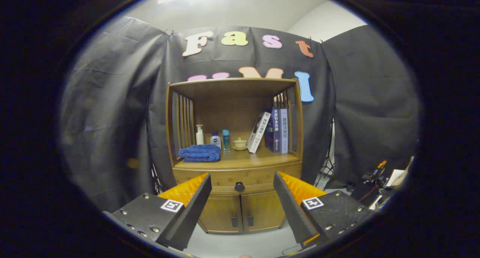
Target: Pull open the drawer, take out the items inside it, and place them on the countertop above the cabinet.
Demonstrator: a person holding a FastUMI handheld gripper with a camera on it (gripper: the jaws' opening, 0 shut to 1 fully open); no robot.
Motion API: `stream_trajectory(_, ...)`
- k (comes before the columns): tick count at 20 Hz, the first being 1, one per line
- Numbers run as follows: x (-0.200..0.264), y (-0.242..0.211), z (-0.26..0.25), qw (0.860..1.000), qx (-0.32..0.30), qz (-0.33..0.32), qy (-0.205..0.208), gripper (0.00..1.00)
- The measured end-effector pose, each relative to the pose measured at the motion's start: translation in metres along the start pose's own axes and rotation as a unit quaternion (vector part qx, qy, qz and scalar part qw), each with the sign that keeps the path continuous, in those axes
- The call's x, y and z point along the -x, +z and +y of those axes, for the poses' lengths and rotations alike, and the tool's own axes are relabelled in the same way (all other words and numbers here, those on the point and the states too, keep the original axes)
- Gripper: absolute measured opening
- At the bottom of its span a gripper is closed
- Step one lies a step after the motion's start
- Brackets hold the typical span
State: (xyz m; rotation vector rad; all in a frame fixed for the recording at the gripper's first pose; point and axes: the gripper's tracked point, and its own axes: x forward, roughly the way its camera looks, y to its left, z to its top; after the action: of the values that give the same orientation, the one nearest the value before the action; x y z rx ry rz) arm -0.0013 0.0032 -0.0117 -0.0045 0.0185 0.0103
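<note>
Two fingers of the tool are seen spread wide apart, nothing held between them. Drawer is seen closed, sitting in the wooden cabinet dead ahead at 12 o'clock from the tool, well apart from the fingertips. Drawer's dark round knob is lined up in the gap between the fingers, beyond them. Drawer contents cannot be told; front is shut.

Surface above the drawer is already loaded. Folded blue towel is laid at the 9 o'clock end. Behind it, at about 11 o'clock from the towel, a white pump bottle is stood upright. Just beside that, towards 3 o'clock, a small white bottle with blue cap and a clear teal bottle are stood in a row. A small cream lidded cup is set on a saucer near the middle. At the 3 o'clock end, books are stood upright against the slatted side, with one white book leaned tilted against them.

Two lower cabinet doors are seen shut at 6 o'clock below the drawer, each with a small dark handle. Cabinet is stood on a pale floor. Some gear with wires is seen at 3 o'clock of the cabinet, too small to identify.
</note>
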Motion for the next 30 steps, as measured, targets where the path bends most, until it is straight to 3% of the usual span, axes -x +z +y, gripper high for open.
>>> stream_trajectory(6, -0.006, -0.003, -0.007, 1.000, 0.004, -0.008, -0.007, 1.00)
stream_trajectory(12, -0.042, -0.029, -0.021, 1.000, -0.004, -0.011, -0.011, 1.00)
stream_trajectory(17, -0.087, -0.083, -0.029, 1.000, 0.006, 0.012, -0.006, 1.00)
stream_trajectory(25, -0.174, -0.166, -0.020, 0.998, -0.029, 0.062, 0.009, 1.00)
stream_trajectory(30, -0.230, -0.177, -0.009, 0.999, 0.011, 0.046, 0.028, 0.99)
